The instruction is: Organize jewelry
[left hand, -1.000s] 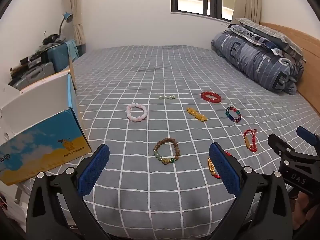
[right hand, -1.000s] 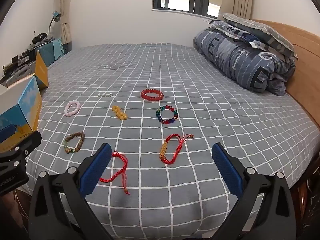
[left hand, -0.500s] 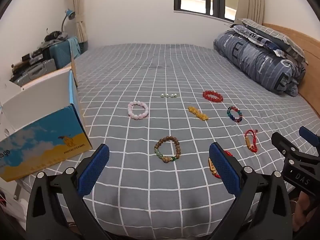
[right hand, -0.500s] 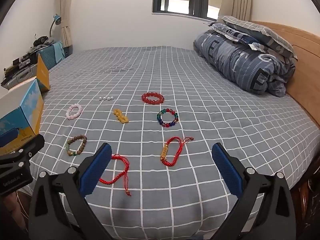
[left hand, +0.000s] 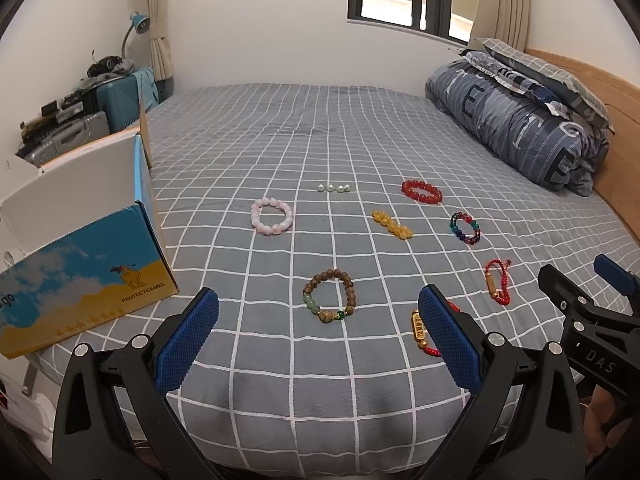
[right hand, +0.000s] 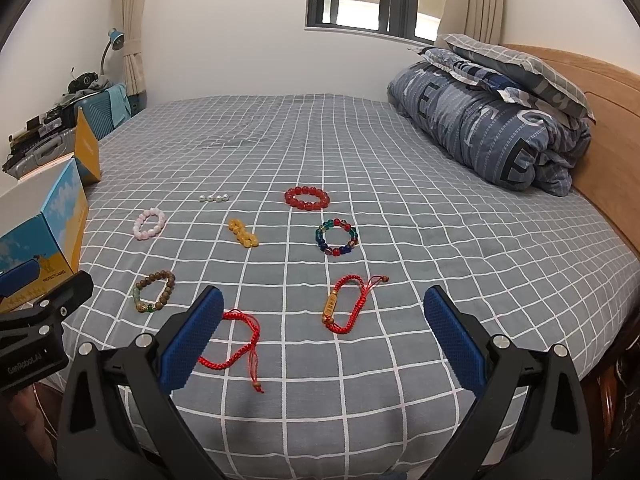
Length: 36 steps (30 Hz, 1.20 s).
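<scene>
Several bracelets lie on the grey checked bed (left hand: 320,128): a brown wooden bead one (left hand: 329,295) (right hand: 155,291), a pink one (left hand: 272,216), a red bead one (right hand: 307,197), a yellow one (right hand: 242,233), a multicoloured one (right hand: 336,237), two red cord ones (right hand: 346,304) (right hand: 236,346), and a row of pearls (left hand: 334,188). My left gripper (left hand: 318,344) is open and empty above the bed's near edge, just short of the brown bracelet. My right gripper (right hand: 324,344) is open and empty, just short of the red cord bracelets.
An open blue and yellow cardboard box (left hand: 80,248) stands at the bed's left edge. A folded quilt and pillows (right hand: 492,120) lie at the right by the wooden headboard. Suitcases and clutter (left hand: 100,100) stand beyond the bed's left side.
Both grippers have drawn back and risen slightly, so the bracelets sit a little farther off. Both stay open and empty.
</scene>
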Motion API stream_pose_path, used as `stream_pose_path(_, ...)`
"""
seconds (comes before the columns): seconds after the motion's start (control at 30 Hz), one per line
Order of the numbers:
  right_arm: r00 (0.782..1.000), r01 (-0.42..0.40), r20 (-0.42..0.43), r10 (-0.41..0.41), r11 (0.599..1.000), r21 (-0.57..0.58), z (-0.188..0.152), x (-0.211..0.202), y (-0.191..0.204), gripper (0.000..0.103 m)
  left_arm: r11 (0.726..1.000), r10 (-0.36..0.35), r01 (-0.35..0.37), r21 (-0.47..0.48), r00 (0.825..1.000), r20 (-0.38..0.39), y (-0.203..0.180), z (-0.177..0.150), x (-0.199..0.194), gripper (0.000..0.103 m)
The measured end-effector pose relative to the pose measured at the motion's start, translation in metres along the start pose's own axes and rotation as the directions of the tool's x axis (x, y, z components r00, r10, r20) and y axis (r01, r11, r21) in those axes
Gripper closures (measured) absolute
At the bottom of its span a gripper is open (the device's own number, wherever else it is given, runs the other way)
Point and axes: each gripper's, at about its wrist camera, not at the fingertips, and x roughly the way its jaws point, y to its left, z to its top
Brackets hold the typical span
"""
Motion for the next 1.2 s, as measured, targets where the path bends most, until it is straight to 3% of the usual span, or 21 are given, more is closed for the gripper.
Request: stream_pose_path(1.2, 1.0, -0.002, 0.003, 0.002, 1.0, -0.001, -0.0001, 0.0005, 0.0002, 0.007, 1.0, 0.004, -0.004, 0.021, 1.0, 0.014, -0.0035, 0.0006, -0.0035, 0.006)
